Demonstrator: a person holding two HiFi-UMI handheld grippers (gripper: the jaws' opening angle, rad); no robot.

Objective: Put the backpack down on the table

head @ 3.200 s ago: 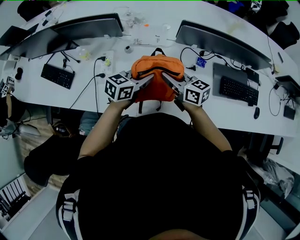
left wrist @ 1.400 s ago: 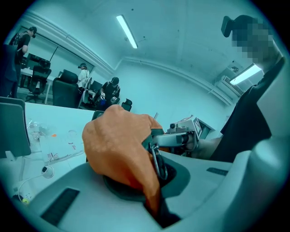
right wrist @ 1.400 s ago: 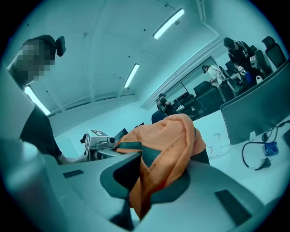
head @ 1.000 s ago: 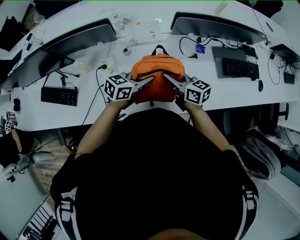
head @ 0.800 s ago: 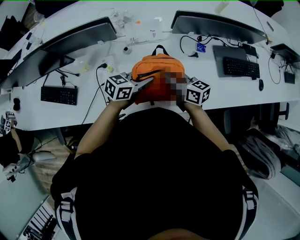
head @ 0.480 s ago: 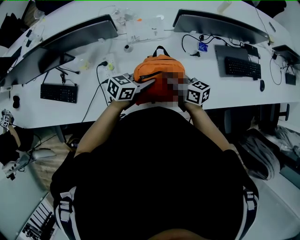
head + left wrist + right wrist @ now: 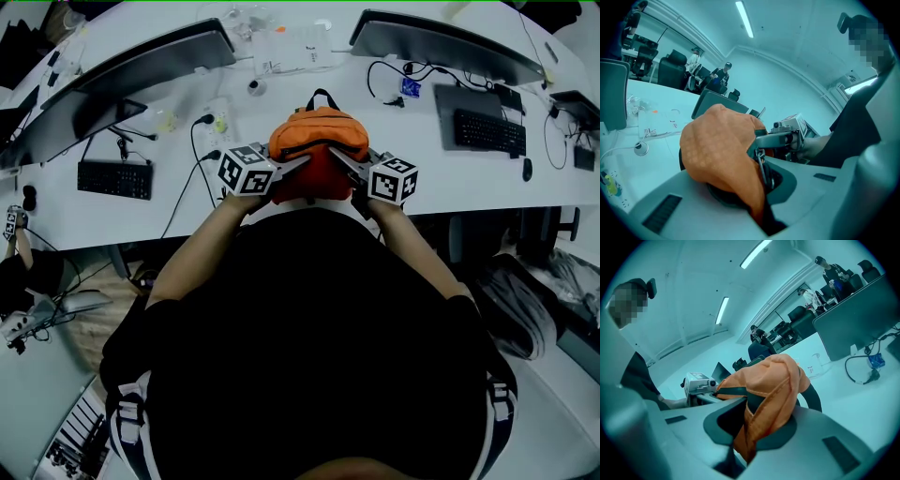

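An orange backpack (image 7: 317, 136) with a black top loop hangs between my two grippers over the front part of the white table (image 7: 187, 202). My left gripper (image 7: 298, 163) is shut on the orange fabric of its left side, and my right gripper (image 7: 337, 157) is shut on its right side. In the left gripper view the backpack (image 7: 717, 145) bulges out of the left gripper (image 7: 760, 197), with a zipper pull hanging at the pinch. The right gripper view has the backpack (image 7: 773, 378) folded into the right gripper (image 7: 745, 439). I cannot tell whether its bottom touches the table.
Two monitors (image 7: 122, 70) (image 7: 441, 42) stand at the back, with a keyboard (image 7: 114, 178) at the left and another (image 7: 489, 131) at the right. A power strip (image 7: 217, 120) and cables lie left of the backpack, and small clutter (image 7: 291, 52) lies behind it.
Both grippers have sunk a little toward the table with the backpack still pinched between them. Their grip looks the same.
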